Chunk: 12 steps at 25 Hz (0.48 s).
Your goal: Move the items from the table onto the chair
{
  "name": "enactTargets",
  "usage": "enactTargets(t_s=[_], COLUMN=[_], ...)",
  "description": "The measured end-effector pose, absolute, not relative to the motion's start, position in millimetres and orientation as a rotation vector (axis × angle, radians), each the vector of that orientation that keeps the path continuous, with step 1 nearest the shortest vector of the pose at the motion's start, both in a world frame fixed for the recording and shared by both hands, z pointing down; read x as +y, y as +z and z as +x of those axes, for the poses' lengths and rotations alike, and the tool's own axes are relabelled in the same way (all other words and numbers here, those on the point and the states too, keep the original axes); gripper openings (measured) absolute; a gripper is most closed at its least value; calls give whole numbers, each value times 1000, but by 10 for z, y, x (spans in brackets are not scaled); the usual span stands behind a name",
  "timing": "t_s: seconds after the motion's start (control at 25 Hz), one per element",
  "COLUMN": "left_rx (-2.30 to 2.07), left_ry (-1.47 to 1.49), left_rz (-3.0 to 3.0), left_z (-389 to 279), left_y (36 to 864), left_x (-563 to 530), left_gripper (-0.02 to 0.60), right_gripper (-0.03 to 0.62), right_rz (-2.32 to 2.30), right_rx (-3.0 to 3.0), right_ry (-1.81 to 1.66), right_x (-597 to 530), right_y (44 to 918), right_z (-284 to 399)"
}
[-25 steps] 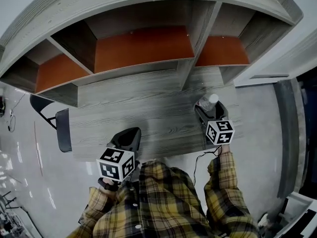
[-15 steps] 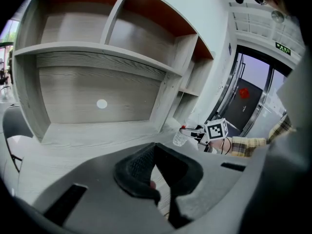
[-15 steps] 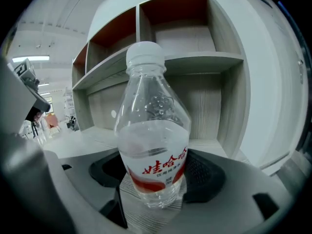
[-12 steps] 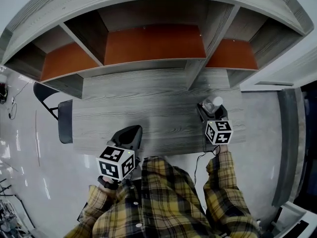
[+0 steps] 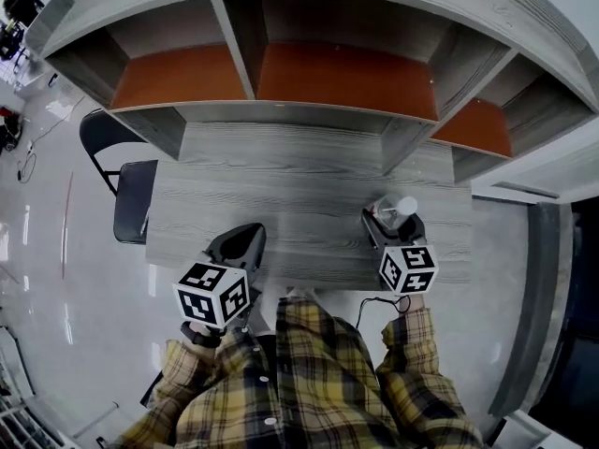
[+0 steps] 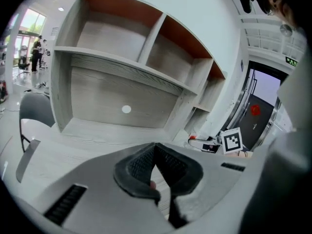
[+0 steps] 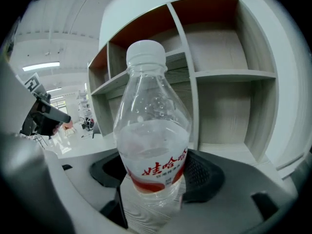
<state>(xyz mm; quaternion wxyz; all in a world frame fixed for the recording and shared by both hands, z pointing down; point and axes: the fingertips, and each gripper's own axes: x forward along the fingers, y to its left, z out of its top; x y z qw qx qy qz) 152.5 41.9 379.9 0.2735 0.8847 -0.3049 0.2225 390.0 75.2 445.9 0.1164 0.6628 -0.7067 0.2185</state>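
Head view: left gripper [image 5: 243,247] lower left over the counter [image 5: 299,181] edge. Right gripper [image 5: 389,223] lower right, bottle [image 5: 400,208] in it. Chair [image 5: 132,210] at left.
Left gripper view: my jaws are together, nothing between them.
Right gripper view: my jaws have just been closing and are clamped on the bottle, centre frame.
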Motion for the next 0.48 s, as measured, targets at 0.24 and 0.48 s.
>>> enactTargets(t_s=[0.24,0.48], left_rx=[-943,-1077], left_ry=[515,442], left_rz=[2327,2249], left_z=[871,-84], left_y=[3754,3758], left_x=[204,-189], left_gripper=[3,3], right_gripper=[342,342], right_rz=[1765,1550], right_rx=[-2177,-2324], right_ry=[613,581], right_x=[519,102], right_y=[4278,4137], right_z=[2958,1683])
